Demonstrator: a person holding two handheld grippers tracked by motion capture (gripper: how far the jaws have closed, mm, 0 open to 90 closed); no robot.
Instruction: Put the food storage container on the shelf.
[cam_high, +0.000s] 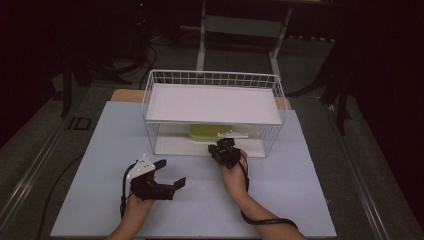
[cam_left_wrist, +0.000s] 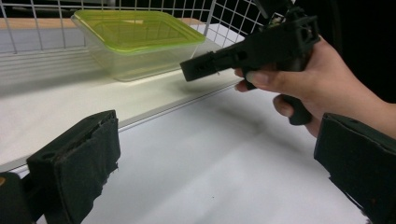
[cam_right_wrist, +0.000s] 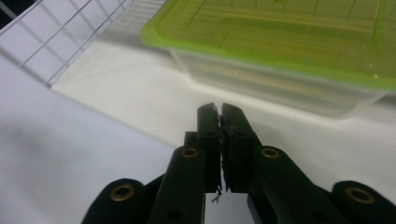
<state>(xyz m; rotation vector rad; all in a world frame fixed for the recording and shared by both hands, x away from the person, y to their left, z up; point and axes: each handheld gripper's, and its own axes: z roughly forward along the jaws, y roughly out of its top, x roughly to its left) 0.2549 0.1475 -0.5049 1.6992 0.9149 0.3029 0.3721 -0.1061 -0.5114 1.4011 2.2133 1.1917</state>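
High view: a wire rack (cam_high: 214, 80) w/ a white shelf is sitting at the far side of the table (cam_high: 100, 150); a box (cam_high: 210, 131) w/ a green lid is lying under the shelf on the rack's floor. The right gripper (cam_high: 222, 148) is reaching at the rack's open front, just short of the box; the left gripper (cam_high: 170, 175) is waiting well back on the table, jaws spread wide and holding nothing. Left gripper view: its own two padded jaws are standing far apart at the frame's bottom corners; beyond them the right hand (cam_left_wrist: 317, 84) is aiming its gripper at the box (cam_left_wrist: 135, 42), not touching it. Right gripper view: the jaws of the right gripper (cam_right_wrist: 220, 109) are pressing together w/ nothing between, pointing at the box wall (cam_right_wrist: 280, 84) below the lid (cam_right_wrist: 289, 28). Risks, as a guess: w/ jaws together, going fwd is likely just shoving the box deeper, toward the back wires; the clear wall is looking slick, so a grab at the rim may be slipping or popping the lid; the shelf overhead is leaving little room, so lifting the hand could be knocking it.
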